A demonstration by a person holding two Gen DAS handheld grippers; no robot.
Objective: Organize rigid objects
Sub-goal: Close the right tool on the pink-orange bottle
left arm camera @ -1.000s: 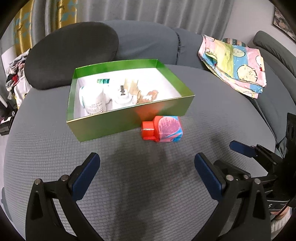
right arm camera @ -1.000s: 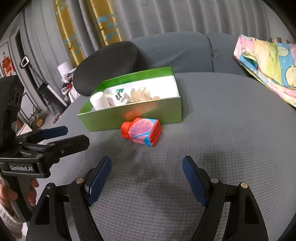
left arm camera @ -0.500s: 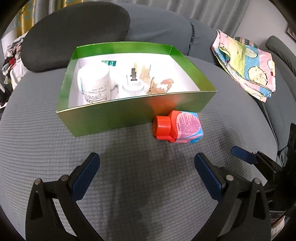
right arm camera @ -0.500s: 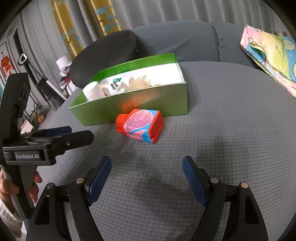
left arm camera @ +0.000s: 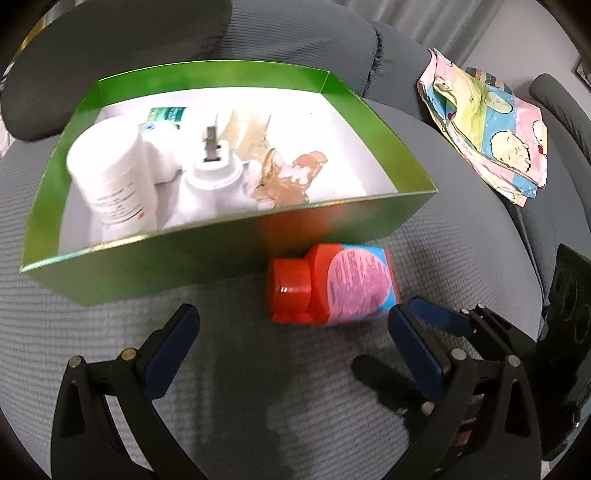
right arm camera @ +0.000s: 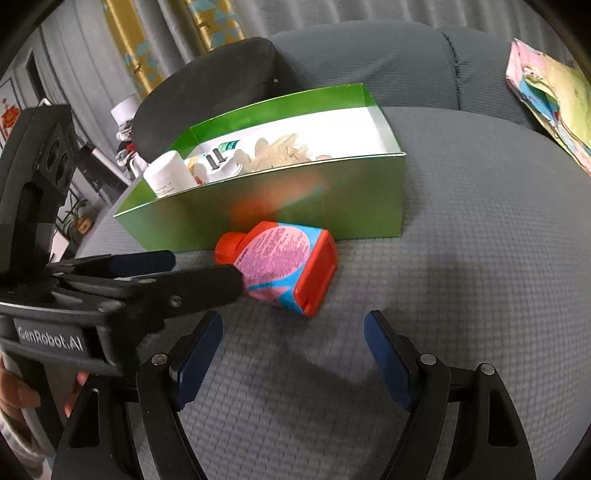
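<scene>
- Under the green box a grey quilted cushion was spread, backed by grey upholstery; grey curtains were seen behind the box, and a pastel cloth was laid well to its right.
- Inside the box, a white jar, a white plug-in device and tan pieces were held.
- Just before the box's front wall, a red-capped bottle was laid on its side, its long axis along that wall, cap leftward.
- Near the bottle, the left gripper and right gripper were held apart, nothing gripped.
</scene>
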